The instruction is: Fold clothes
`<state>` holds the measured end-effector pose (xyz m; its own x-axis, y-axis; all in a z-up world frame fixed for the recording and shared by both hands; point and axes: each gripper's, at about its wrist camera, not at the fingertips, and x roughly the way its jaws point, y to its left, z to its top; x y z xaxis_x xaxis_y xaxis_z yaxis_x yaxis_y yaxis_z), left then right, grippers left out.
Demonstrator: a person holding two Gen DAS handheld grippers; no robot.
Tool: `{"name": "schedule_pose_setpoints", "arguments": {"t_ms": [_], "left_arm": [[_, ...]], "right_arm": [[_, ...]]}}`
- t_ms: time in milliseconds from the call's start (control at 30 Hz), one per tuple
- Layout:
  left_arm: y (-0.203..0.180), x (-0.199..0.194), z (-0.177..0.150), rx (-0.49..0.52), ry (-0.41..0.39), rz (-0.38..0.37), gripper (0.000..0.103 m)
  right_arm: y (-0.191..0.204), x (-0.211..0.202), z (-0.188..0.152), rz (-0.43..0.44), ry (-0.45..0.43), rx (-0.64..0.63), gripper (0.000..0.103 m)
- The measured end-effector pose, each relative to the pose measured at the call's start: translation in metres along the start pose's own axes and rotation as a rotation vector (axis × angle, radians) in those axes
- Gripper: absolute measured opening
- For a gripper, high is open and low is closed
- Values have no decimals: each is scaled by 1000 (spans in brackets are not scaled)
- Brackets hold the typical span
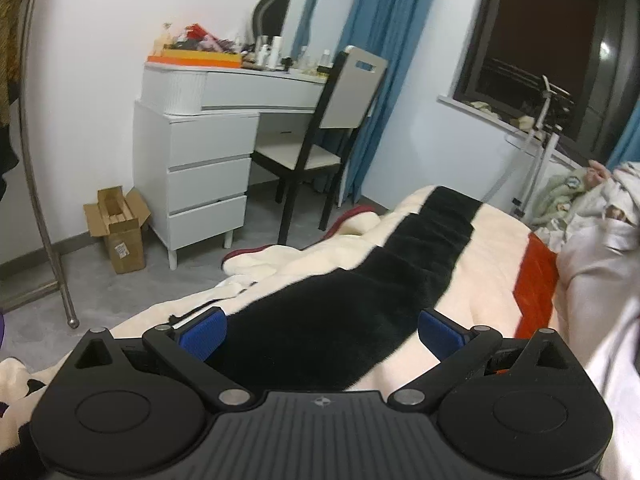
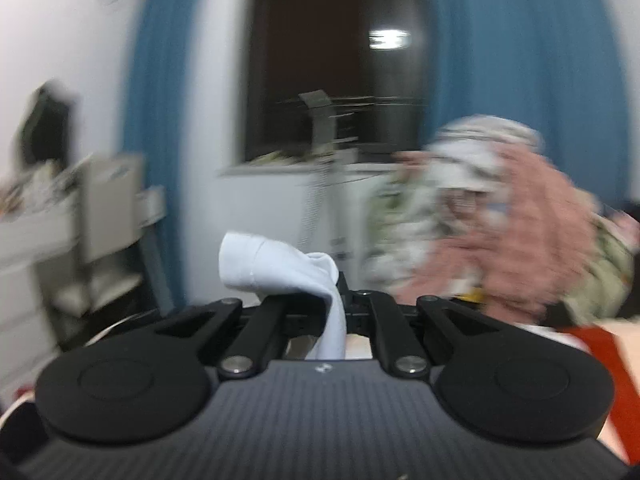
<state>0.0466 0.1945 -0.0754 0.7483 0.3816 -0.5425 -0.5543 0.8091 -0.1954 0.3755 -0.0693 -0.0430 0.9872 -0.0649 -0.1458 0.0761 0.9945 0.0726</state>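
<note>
My left gripper (image 1: 320,330) is open and empty, its blue pads (image 1: 204,330) wide apart above the cream blanket with a black stripe (image 1: 360,300) on the bed. A white garment (image 1: 600,280) hangs at the right edge of the left wrist view. My right gripper (image 2: 340,288) is shut on the white garment (image 2: 276,266), held up in the air; a flap of cloth stands above the fingers and a strip hangs down between them. The right wrist view is blurred by motion.
A white dressing table (image 1: 208,128) with a chair (image 1: 320,136) stands ahead to the left, with a cardboard box (image 1: 120,232) on the floor beside it. A pile of clothes (image 2: 500,220) lies on the bed at the right, under a dark window (image 2: 336,68) with blue curtains.
</note>
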Motion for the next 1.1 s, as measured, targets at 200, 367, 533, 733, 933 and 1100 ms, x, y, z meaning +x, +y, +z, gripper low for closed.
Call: {"name": "schedule_pose_setpoints", "arguments": {"t_ms": [200, 367, 533, 733, 933, 1100], "left_arm": [[-25, 8, -13, 70, 27, -54, 103], [-49, 6, -22, 147, -40, -72, 103], [-60, 8, -25, 162, -41, -107, 103], [-63, -6, -27, 197, -65, -164, 103], [-67, -33, -28, 293, -63, -280, 103], [-57, -45, -25, 318, 38, -370, 103]], "right_arm": [[-114, 16, -36, -148, 161, 108, 14], [-138, 9, -65, -147, 173, 112, 97], [-132, -16, -54, -66, 173, 92, 95], [-127, -99, -25, 1, 136, 79, 95], [-128, -234, -13, 67, 85, 123, 95], [-124, -349, -33, 69, 104, 128, 95]]}}
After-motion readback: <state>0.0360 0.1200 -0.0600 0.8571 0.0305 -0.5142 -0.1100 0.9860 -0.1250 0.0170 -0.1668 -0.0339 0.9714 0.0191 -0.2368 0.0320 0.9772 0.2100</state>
